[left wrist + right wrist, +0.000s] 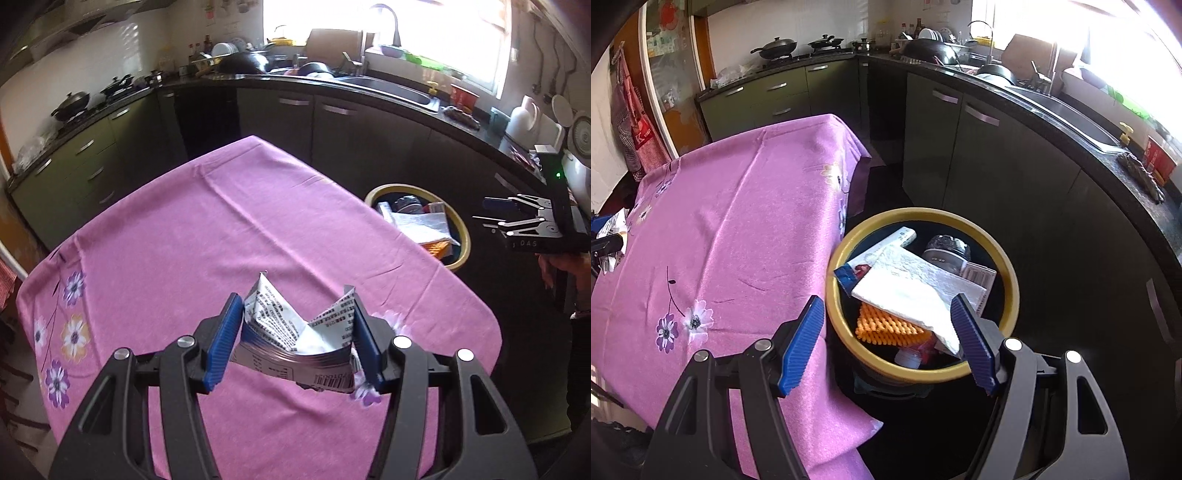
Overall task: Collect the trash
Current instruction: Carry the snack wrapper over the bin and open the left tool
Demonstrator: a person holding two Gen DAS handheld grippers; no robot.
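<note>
Above the pink-clothed desk [229, 221], a crumpled printed wrapper [295, 332] is pinched by its folded sides in the left gripper [293, 341]; light and easily crushed, it is judged bin-bound [846, 254]. Over the bin, the right gripper [886, 343] is held wide open, empty.

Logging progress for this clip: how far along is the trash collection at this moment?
Nearly finished. Done: the yellow-rimmed bin already holds a white paper sheet, an orange mesh piece and other scraps. In hand: the left hand-held gripper grips a crumpled printed wrapper above the pink tablecloth. The right hand-held gripper is open over the bin. Left: dropping that wrapper in.
</note>
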